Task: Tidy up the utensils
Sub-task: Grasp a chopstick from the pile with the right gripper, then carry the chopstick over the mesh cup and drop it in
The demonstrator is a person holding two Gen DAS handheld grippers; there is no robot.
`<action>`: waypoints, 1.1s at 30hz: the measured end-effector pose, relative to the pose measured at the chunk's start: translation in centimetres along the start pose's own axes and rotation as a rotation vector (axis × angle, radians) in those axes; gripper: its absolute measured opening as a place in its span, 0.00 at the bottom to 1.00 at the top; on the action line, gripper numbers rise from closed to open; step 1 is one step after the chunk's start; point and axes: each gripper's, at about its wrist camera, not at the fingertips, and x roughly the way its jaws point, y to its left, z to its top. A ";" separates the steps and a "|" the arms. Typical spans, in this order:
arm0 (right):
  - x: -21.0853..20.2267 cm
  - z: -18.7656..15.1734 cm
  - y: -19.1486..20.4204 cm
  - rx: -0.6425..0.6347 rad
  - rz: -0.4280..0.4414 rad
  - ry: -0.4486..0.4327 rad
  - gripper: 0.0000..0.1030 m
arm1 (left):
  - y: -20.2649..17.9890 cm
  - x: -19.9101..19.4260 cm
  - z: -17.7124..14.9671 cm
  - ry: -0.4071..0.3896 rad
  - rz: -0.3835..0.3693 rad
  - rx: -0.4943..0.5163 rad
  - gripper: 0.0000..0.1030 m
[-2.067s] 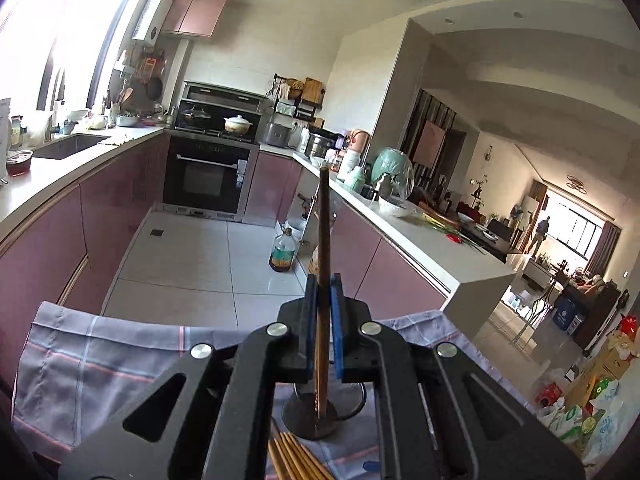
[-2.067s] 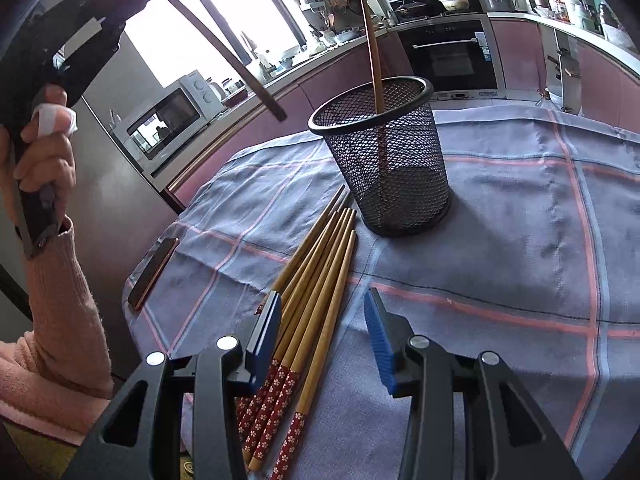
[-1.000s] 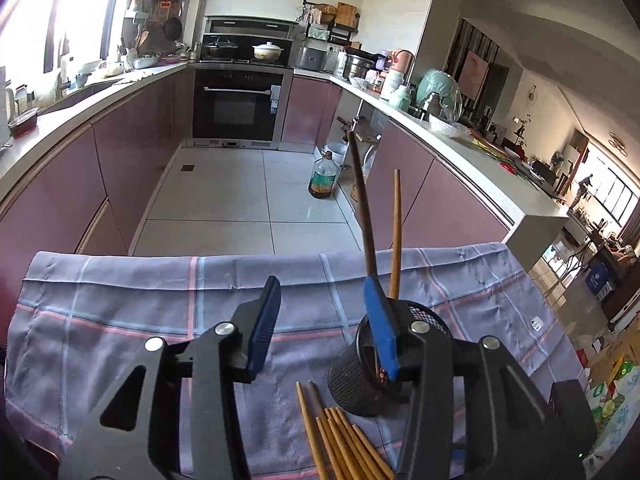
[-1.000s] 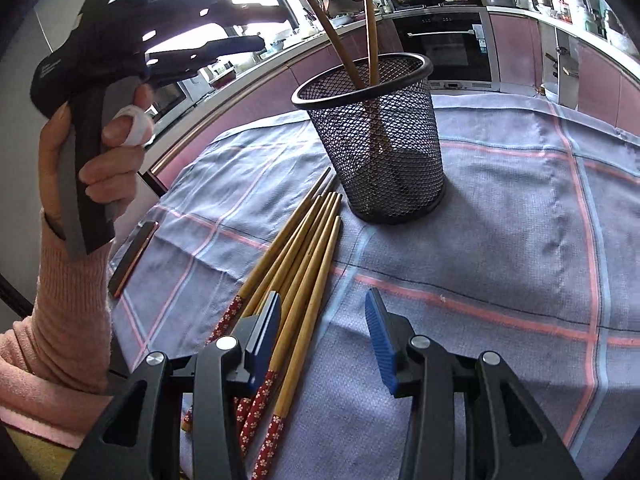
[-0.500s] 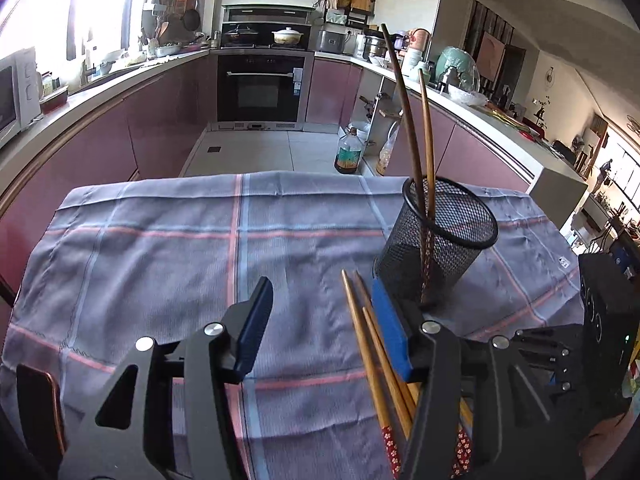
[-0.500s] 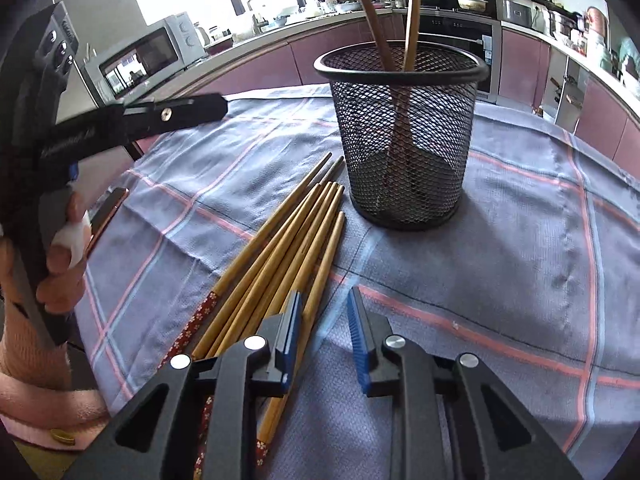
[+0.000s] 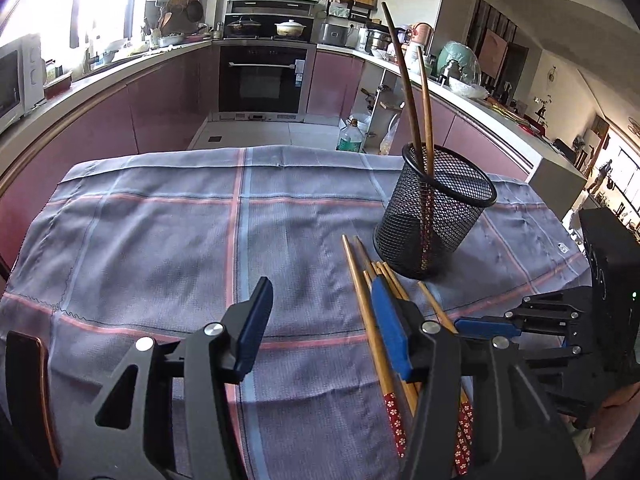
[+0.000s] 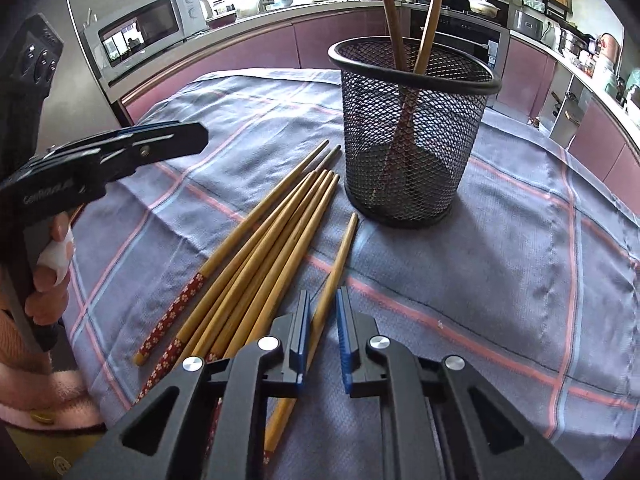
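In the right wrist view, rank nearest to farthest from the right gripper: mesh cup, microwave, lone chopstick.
1. Lone chopstick, between the closing jaws of the right gripper.
2. Mesh cup, ahead on the cloth.
3. Microwave, far left counter.

Black grippers, blue-padded fingers [image 8: 301, 332], silver screws; fuzzy pink sleeve [image 8: 60, 396].

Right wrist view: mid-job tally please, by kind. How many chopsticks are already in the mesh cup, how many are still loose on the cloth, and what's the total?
Mesh cup: 1
Chopsticks standing in it: 2
Chopsticks lying on the cloth: 6
Total: 9 things, 8 of them chopsticks
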 end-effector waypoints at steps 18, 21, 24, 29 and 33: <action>-1.5 0.9 -1.2 0.041 0.042 -0.068 0.04 | -0.6 0.0 -0.8 0.013 -0.005 0.017 0.50; -3.3 0.8 -1.4 0.048 0.082 -0.134 0.04 | -0.8 0.0 -0.8 0.009 -0.001 0.025 0.50; -5.0 0.7 -1.6 0.053 0.105 -0.194 0.04 | -1.1 0.0 -0.8 0.006 0.008 0.035 0.50; -7.0 1.1 -2.5 0.081 0.123 -0.259 0.04 | -1.7 0.1 -1.0 0.007 0.014 0.051 0.50; -8.4 1.3 -3.0 0.099 0.127 -0.303 0.04 | -1.9 0.1 -1.0 0.008 0.015 0.059 0.50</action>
